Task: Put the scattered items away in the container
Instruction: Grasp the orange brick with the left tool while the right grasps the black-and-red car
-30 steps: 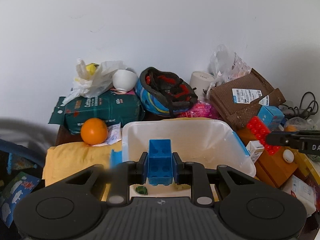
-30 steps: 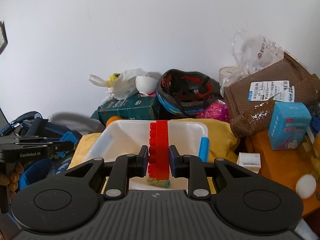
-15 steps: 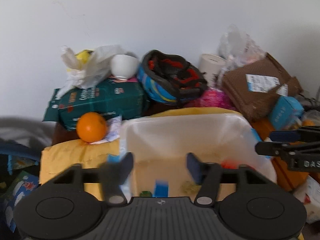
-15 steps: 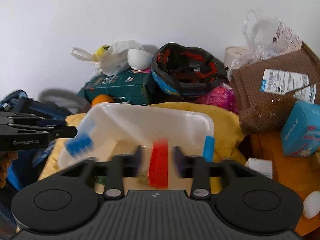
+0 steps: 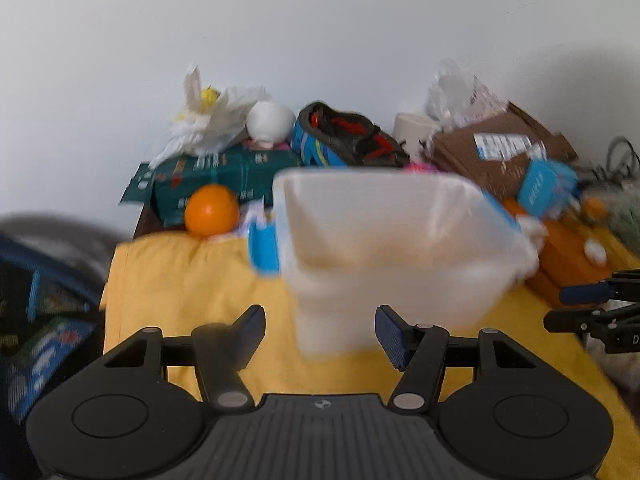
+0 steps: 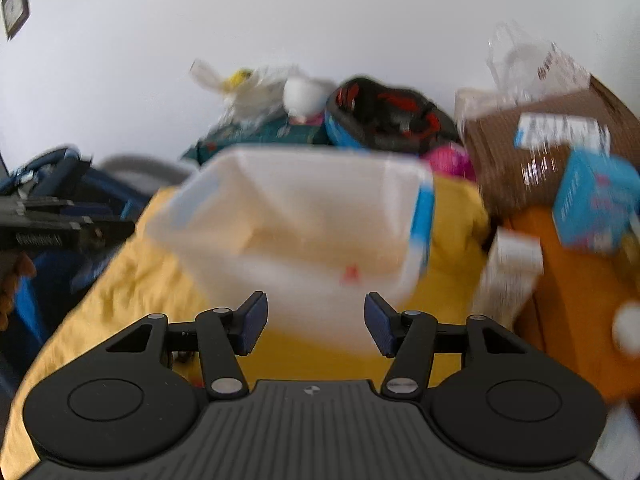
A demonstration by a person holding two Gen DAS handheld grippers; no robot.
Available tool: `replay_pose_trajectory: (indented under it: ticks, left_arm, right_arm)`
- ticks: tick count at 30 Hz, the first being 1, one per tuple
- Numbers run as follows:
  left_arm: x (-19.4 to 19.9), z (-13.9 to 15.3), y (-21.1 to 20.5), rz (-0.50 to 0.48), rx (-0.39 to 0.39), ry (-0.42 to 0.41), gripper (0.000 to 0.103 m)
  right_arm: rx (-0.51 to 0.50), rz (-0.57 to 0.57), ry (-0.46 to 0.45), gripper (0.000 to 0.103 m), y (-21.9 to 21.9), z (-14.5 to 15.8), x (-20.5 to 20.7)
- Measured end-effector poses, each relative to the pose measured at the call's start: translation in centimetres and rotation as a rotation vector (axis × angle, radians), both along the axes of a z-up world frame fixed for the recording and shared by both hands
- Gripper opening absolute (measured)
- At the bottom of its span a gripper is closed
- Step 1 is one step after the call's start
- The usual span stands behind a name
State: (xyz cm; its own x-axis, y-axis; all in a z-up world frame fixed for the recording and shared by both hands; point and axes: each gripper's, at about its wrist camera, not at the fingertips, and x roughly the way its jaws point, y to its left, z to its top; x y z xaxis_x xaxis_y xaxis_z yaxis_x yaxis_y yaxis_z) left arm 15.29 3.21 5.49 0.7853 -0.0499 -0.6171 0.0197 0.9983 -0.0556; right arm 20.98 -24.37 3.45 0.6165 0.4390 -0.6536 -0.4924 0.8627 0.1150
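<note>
Still well short of done, by the look of it. Plenty left scattered around the tub (image 5: pixel 384 240), a translucent box sitting on yellow cloth (image 5: pixel 176 280). Largest first, behind the tub: brown parcel (image 5: pixel 492 152) to the rear right, green pack (image 5: pixel 224 176) to the rear left, helmet (image 5: pixel 344 140) directly behind. Smaller, right of the tub: blue carton (image 6: pixel 596 200), white box (image 6: pixel 512 268), white egg-like ball (image 5: pixel 594 250). Left of the tub and just beside it: an orange (image 5: pixel 212 210).

Inside the tub: hard to read through blur and the frosted wall; only a small red speck (image 6: pixel 351 272) glimpsed near the bottom in the right view, nothing else made out.

Left claw (image 5: pixel 320 336) released, nothing between the pads, poised before the tub's near wall. Right claw (image 6: pixel 315 322) likewise released and bare, also in front of the tub. Next, probably, another reach for a loose piece beside the tub.
</note>
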Motion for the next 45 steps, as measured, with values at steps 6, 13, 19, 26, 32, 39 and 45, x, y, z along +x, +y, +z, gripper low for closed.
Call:
replay_pose_trajectory:
  ticks: [6,13,19,26,32,39,45]
  left_arm:
    - [-6.9,-5.3,-2.2,-0.017,0.012,0.049,0.064]
    - [-9.1,-9.8,-5.1,-0.066,0.002,0.159,0.064]
    - [-8.9,-11.3,-6.7,-0.123,0.065,0.166,0.064]
    - [-8.2,-12.4,-7.8,-0.178,0.107,0.156,0.058]
    - [-8.3,-12.4,-8.1,-0.205,0.106,0.139,0.040]
    - [-8.7,-11.6,-8.0,-0.216,0.082,0.118,0.040]
    - [-8.9,-9.4,-6.7,-0.166,0.023,0.074,0.040]
  right_arm:
    - [-0.033,0.047,0.095,0.057,1.0,-5.4,-7.3]
    - [-0.140,0.107,0.095,0.052,4.8,-8.4,-9.4]
    - [-0.223,0.112,0.095,0.044,5.2,-10.1,-9.6]
    - [-0.210,0.125,0.087,0.032,5.2,-10.4,-9.2]
    - [-0.159,0.085,0.097,0.031,3.3,-9.8,-9.3]
    - [-0.130,0.076,0.074,0.032,2.2,-9.3,-9.7]
    - [-0.083,0.062,0.029,0.031,1.5,-7.7,-10.0]
